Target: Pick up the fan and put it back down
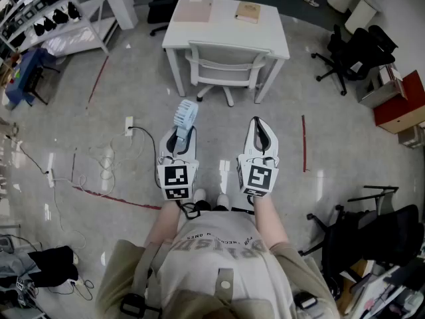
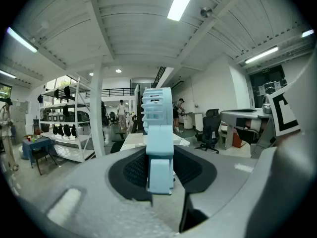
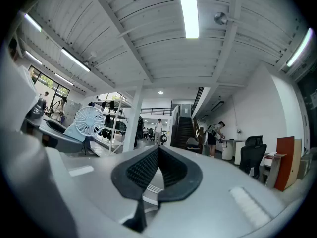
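**Fan up in my left grip – the putting down is what's left**

My left gripper (image 1: 180, 140) has the fan (image 1: 185, 119). In the left gripper view its fingers (image 2: 190, 168) are part-way closed and pinching the pale blue stem of the fan (image 2: 158, 133) between the dark pads. The slatted head stands upright above them. From the head view the fan hangs in the air over the floor (image 1: 133, 78), touching nothing but my fingers. It sits just in front of my body and well short of the white tabletop (image 1: 222, 28) and the chair (image 1: 226, 68) pushed under it.

So the first half looks done to me: the fan is lifted and the hold looks square, with the stem centred between the pads. What remains is the second half – lowering it onto a surface, letting the base settle upright, then spreading the fingers. I can't tell from here which surface it belongs on.

My right gripper (image 1: 261, 138) floats level beside the left, a little apart. Its fingers (image 3: 148, 167) are pressed together on nothing, as the right gripper view shows. The fan (image 3: 88, 121) appears only off to that view's left, so this hand has no part in the carry.
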`<state>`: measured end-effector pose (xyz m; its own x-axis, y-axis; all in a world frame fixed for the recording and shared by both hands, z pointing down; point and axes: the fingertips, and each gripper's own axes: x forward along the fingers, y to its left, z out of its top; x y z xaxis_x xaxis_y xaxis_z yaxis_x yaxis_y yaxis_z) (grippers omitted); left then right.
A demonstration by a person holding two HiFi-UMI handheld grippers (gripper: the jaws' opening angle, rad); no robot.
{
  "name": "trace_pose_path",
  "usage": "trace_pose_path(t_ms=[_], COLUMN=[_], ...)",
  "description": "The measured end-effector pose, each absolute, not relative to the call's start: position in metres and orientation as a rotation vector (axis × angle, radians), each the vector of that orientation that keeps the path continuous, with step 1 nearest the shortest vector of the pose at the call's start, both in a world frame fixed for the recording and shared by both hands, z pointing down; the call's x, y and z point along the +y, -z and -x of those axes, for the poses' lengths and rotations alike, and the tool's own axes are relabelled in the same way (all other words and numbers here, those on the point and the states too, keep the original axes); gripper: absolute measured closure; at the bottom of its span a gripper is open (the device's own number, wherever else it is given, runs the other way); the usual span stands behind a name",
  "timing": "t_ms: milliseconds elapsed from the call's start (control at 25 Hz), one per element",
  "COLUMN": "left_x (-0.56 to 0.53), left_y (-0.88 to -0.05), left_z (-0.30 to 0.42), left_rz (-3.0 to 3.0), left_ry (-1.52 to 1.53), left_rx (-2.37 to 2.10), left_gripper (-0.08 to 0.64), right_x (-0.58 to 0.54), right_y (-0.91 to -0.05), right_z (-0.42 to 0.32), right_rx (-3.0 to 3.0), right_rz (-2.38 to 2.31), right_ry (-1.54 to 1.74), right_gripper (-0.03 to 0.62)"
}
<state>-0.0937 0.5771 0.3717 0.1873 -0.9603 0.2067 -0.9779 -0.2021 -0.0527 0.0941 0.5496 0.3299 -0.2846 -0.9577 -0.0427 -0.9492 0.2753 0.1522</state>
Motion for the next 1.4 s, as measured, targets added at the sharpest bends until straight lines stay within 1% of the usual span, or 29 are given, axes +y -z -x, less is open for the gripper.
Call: trace_pose_path(t_ms=[560,800,840,880,960,1040,1400], left_x=[0.572,0.566,0.564,0.563,0.562,0.560,0.556], left_y=[-0.373,-0.370,-0.369,-0.368,-0.367,-0.365,-0.368], left_z=[0.087,0.079,0.078,0.078,0.077,0.073,0.047], left_rz=[-2.362,-2.373,-2.374,-2.375,-2.373,-2.371,-2.359], left_ry=[-0.305,-0.288,-0.283,-0.279,-0.269,-0.258,-0.223], left_rx=[-1.902,-1.905,-1.905,-1.905,-1.904,-1.900,-1.882], left_gripper=[0.430,0.430,0.430,0.430,0.430,0.430,0.430], right_x=[0.548,0.542,0.541,0.541,0.540,0.539,0.532], right_y=[-0.333,-0.342,-0.342,-0.342,-0.342,-0.343,-0.346], right_z=[-0.092,-0.100,-0.098,-0.096,-0.094,-0.095,-0.117], right_rx=[-2.468,-2.565,-2.591,-2.611,-2.629,-2.631,-2.621], right_rz=[-1.812,-1.826,-1.802,-1.776,-1.749,-1.742,-1.714], right_ry=[0.217,0.064,0.048,0.039,0.044,0.050,0.050], right_gripper=[0.594,0.586,0.460,0.370,0.321,0.299,0.299])
